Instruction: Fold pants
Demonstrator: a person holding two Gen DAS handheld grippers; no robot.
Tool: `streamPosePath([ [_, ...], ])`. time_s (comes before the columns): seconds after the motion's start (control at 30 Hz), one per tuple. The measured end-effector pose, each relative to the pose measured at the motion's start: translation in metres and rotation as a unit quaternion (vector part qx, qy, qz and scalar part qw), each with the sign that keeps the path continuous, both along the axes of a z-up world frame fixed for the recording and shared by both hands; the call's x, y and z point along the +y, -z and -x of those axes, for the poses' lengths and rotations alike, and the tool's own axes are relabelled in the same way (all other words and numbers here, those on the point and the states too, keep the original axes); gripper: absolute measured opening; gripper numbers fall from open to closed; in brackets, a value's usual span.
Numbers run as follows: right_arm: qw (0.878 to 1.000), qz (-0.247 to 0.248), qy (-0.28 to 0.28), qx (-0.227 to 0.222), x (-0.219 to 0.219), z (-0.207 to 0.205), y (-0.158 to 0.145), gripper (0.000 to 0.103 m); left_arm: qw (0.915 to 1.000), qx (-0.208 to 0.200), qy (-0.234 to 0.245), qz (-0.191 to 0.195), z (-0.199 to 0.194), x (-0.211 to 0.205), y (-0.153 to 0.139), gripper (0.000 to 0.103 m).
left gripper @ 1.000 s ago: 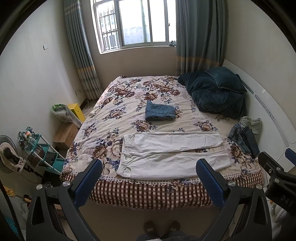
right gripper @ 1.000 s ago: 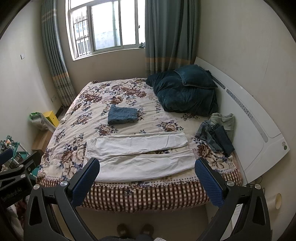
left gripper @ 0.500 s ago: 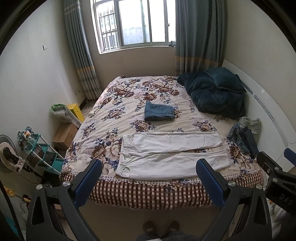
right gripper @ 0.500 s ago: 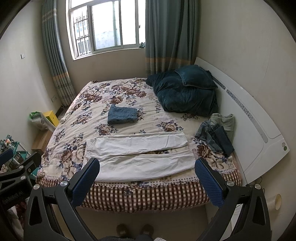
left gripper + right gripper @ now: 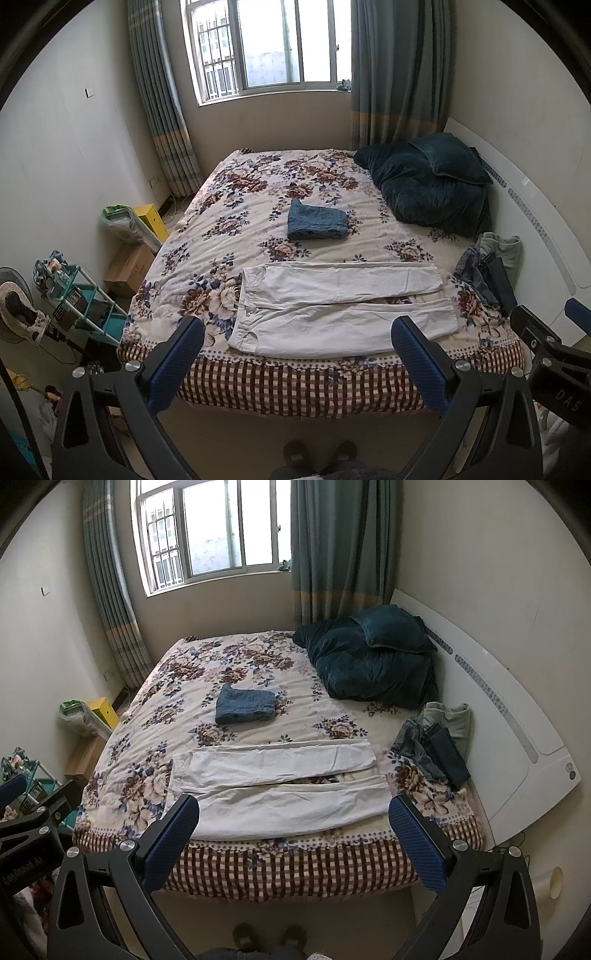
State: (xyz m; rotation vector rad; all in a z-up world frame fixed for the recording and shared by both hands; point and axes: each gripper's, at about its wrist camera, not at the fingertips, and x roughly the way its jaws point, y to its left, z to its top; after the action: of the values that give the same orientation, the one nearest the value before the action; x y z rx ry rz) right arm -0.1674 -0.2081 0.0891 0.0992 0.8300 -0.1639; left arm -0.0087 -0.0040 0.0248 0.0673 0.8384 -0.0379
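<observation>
White pants (image 5: 343, 310) flat, legs apart, at near edge of floral bed (image 5: 258, 206) | left gripper (image 5: 295, 350) jaws wide, empty | right gripper (image 5: 293, 830) jaws wide, empty | folded jeans (image 5: 317, 224) mid-bed

Legible marking: "DAS" on the black body of the right gripper (image 5: 554, 354), seen in the left wrist view. Other gripper lettering too blurred to read.

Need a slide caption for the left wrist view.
Open left gripper hovers before white pants spread flat on floral bed.
</observation>
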Motion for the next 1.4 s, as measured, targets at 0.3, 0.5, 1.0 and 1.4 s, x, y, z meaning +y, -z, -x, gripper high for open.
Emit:
streamPosePath([
  [0.3, 1.0, -0.003, 0.0, 0.012, -0.016, -0.02, 0.019, 0.103, 0.9995, 0.013, -0.029, -0.007, -0.021, -0.013, 0.021, 0.103],
  [0.5, 0.998, -0.02, -0.01, 0.05, -0.04, -0.068, 0.069, 0.103, 0.997, 0.035, -0.063, -0.027, -0.061, -0.024, 0.055, 0.103],
  [1.0, 0.984, -0.041, 0.027, 0.172, -0.086, -0.278, 0.224, 0.103, 0.984, 0.154, -0.051, -0.073, -0.267, -0.042, 0.204, 0.103],
  [1.4, 0.959, -0.001, 0.014, 0.283, -0.097, -0.541, 0.458, 0.103, 0.9584, 0.239, 0.02, -0.155, -0.469, -0.067, 0.419, 0.103],
])
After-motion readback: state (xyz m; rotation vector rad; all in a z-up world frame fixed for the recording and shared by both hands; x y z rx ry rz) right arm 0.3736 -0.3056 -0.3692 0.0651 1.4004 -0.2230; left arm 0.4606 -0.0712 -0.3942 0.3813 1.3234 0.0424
